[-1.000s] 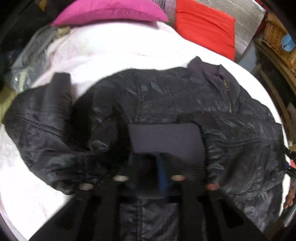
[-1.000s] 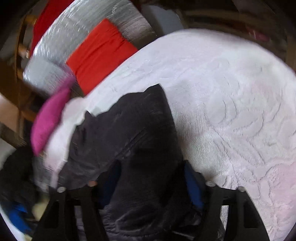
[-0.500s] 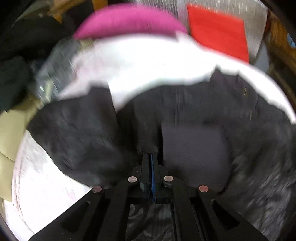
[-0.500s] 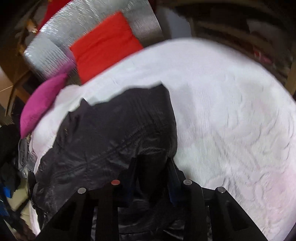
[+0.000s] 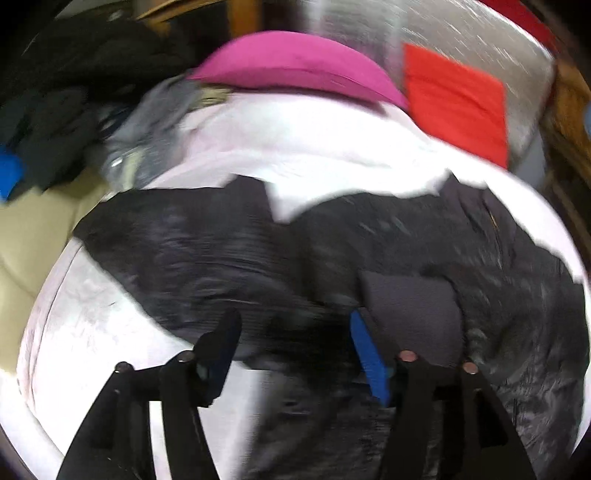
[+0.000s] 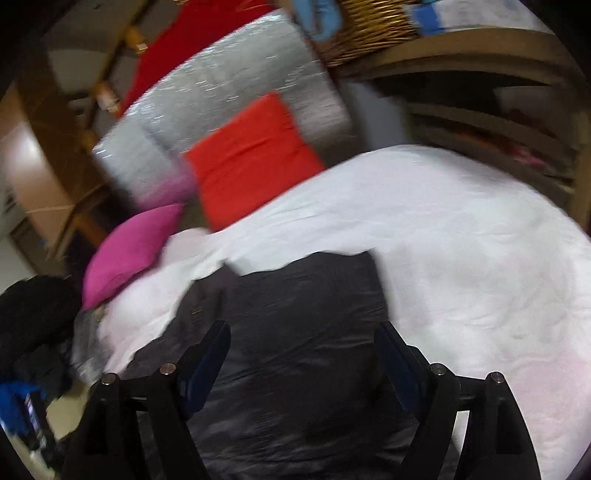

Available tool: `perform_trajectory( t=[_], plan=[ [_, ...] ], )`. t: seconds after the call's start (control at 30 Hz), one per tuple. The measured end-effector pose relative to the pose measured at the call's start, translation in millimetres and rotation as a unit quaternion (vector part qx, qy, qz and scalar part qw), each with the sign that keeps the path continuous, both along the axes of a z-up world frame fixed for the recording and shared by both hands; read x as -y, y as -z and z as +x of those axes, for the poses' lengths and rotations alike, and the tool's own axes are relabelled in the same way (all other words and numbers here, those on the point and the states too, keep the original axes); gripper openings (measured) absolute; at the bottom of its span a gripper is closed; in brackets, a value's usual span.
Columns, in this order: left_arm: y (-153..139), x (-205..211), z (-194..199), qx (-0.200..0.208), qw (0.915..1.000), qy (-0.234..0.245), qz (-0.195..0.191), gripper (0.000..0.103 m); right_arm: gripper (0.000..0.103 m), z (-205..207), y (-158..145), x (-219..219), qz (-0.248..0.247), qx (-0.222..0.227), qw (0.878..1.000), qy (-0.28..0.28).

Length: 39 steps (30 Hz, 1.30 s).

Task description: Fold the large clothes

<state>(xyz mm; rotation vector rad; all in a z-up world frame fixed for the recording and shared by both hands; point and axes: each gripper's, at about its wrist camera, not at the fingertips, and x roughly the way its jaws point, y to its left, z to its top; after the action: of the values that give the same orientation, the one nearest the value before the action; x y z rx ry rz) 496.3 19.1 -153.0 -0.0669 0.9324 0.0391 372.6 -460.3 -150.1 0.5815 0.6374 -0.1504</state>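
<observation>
White textured bedspread [image 6: 480, 258] covered the bed, w/ a magenta pillow [image 5: 303, 62] and a red cushion [image 5: 454, 99] at the far end against a silver quilted panel [image 6: 229, 85]. Black jacket [image 5: 388, 240] lay spread across the bedspread, sleeve reaching out to the left. Left wrist view showed what the right didn't: a ribbed dark cuff [image 5: 413, 314] lying on the jacket body, plus a heap of dark clothes [image 5: 55, 122] off the bed's left edge. Right wrist view alone caught a wicker basket [image 6: 365, 33] up on a wooden shelf. Left hand-held gripper [image 5: 291, 332] had just been opening, jaws apart over the jacket, nothing pinched. Right hand-held gripper [image 6: 303, 350] likewise just opened, jaws wide, jacket fabric below and between them but not clamped. Both views blurred.
</observation>
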Motion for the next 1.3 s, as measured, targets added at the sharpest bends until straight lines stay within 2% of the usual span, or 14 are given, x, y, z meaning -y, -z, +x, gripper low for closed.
perform_trajectory(
  t=[0.07,0.2,0.33,0.37,0.43,0.53,0.7,0.77,0.87,0.9,0.97,1.13,1.2,1.3],
  plan=[
    [-2.8,-46.2,3.2,-0.007,0.9984,-0.049,-0.028,0.073,0.083,8.3,6.3,-12.7,0.024,-0.002,0.999,-0.046],
    [3.0,-127.6,5.7,-0.024,0.9862,-0.144,-0.079,0.074,0.083,23.3,19.5,-37.9,0.047,-0.022,0.993,-0.103],
    [31.0,-199.9,12.5,-0.056,0.9631,-0.21,-0.158,0.074,0.082,32.1,28.9,-62.4,0.032,-0.037,0.991,-0.124],
    [43.6,-219.3,15.5,-0.072,0.9505,-0.23,-0.196,0.074,0.082,35.8,31.0,-68.5,0.024,-0.041,0.991,-0.128],
    [58.4,-235.8,18.4,-0.077,0.9318,-0.245,-0.257,0.074,0.082,36.0,36.7,-72.1,0.009,-0.046,0.991,-0.129],
    [70.9,-248.8,26.8,-0.061,0.9118,-0.253,-0.317,0.074,0.082,41.3,42.3,-75.0,-0.005,-0.052,0.991,-0.125],
    [79.4,-253.3,45.9,-0.043,0.8969,-0.267,-0.35,0.071,0.082,42.7,42.5,-69.7,-0.009,-0.053,0.992,-0.118],
    [83.5,-255.3,50.5,-0.035,0.8949,-0.27,-0.354,0.059,0.082,43.6,41.8,-69.9,-0.013,-0.052,0.992,-0.117],
    [90.3,-256.2,68.0,-0.027,0.9022,-0.272,-0.334,0.038,0.082,47.6,43.0,-72.1,-0.018,-0.054,0.991,-0.12],
    [88.0,-253.7,69.7,-0.021,0.9096,-0.267,-0.317,0.023,0.082,48.3,43.9,-72.7,-0.02,-0.056,0.991,-0.12],
    [80.9,-247.2,71.2,-0.014,0.9207,-0.259,-0.292,0.013,0.082,49.7,45.1,-73.3,-0.025,-0.059,0.991,-0.117],
    [26.4,-210.4,71.4,0.035,0.9549,-0.213,-0.204,0.009,0.082,45.8,40.6,-67.4,-0.018,-0.05,0.993,-0.102],
    [-13.4,-178.9,65.5,0.062,0.9695,-0.168,-0.168,0.009,0.082,42.8,37.0,-62.1,-0.01,-0.044,0.995,-0.093],
    [-62.6,-125.2,55.7,0.091,0.9829,-0.099,-0.126,0.008,0.082,38.8,32.5,-53.9,0.002,-0.037,0.996,-0.079]
  ],
)
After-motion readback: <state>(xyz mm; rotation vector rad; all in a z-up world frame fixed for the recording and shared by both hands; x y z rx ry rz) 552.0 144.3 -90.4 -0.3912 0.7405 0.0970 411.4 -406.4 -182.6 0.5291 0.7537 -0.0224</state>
